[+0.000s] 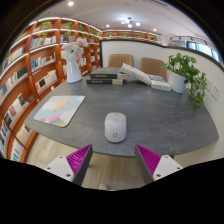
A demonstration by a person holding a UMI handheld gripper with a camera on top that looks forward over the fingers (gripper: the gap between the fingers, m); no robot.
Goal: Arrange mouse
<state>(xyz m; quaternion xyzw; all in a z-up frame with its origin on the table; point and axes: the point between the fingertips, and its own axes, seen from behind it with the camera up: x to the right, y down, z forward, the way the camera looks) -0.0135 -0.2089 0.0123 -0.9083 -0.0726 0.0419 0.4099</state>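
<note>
The small white rounded computer mouse point(116, 127) sits on the grey round surface point(150, 112), near the edge closest to the hand-held gripper point(112, 160). The job now looks like reaching for the mouse, so a good way is to move straight ahead and low, until one finger is on each long side of the mouse, then squeeze gently so it does not slip or tip. The hand-held gripper is wide open and holds nothing. Its two fingers with pink pads point(78, 158) touch nothing, and the mouse is just ahead of them, lined up with the gap between them. To the left of the mouse, a little farther back, lies a flat pale mouse mat with a green edge point(59, 110). That may be where the mouse should go. Far behind the mouse are stacked books point(105, 76) and a green plant in a white pot point(186, 74), well apart from it.
</note>
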